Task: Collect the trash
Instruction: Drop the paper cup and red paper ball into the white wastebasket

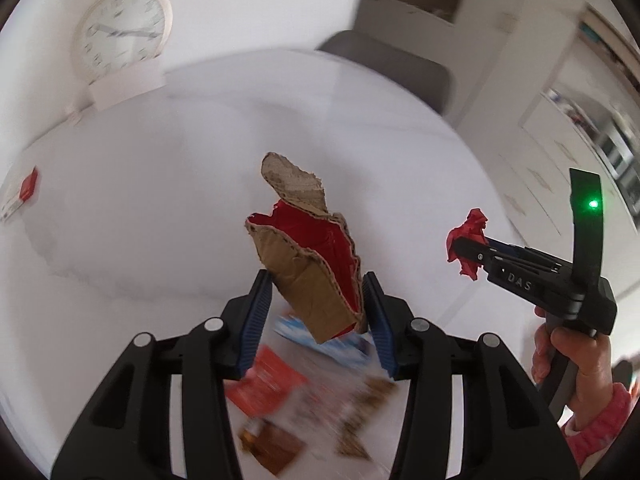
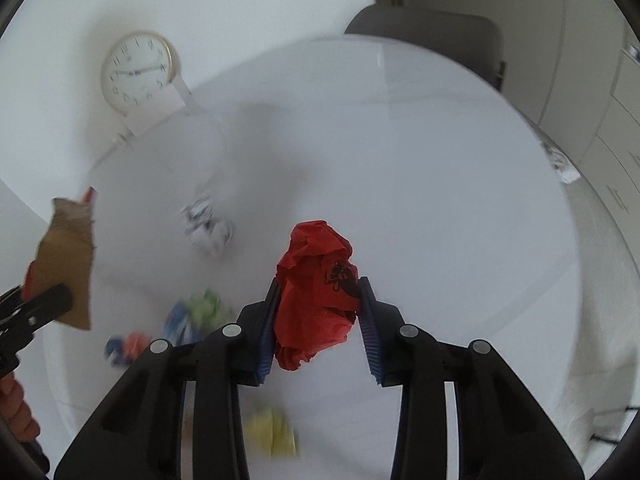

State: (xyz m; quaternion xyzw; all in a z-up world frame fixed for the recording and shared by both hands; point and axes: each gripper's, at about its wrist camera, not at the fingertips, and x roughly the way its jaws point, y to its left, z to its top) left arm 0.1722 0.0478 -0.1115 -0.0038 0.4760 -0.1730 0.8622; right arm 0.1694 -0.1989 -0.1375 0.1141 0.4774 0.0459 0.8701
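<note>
My left gripper (image 1: pixel 318 298) is shut on a torn piece of brown cardboard with a red inner face (image 1: pixel 308 256), held up above the white round table (image 1: pixel 160 200). The same cardboard piece (image 2: pixel 68 256) shows at the left edge of the right wrist view. My right gripper (image 2: pixel 320 312) is shut on a crumpled red paper ball (image 2: pixel 316 292) with black print, lifted off the table. From the left wrist view, that red paper ball (image 1: pixel 468 244) sits in the right gripper's fingers (image 1: pixel 476 252), off to the right.
Loose trash lies on the table: a crumpled white printed paper (image 2: pixel 208 226), green (image 2: pixel 206 306), blue and orange wads (image 2: pixel 128 346), a yellow wad (image 2: pixel 274 432), red and brown card scraps (image 1: pixel 264 384). A white clock (image 1: pixel 120 32) stands at the back; a grey chair (image 2: pixel 424 36) beyond.
</note>
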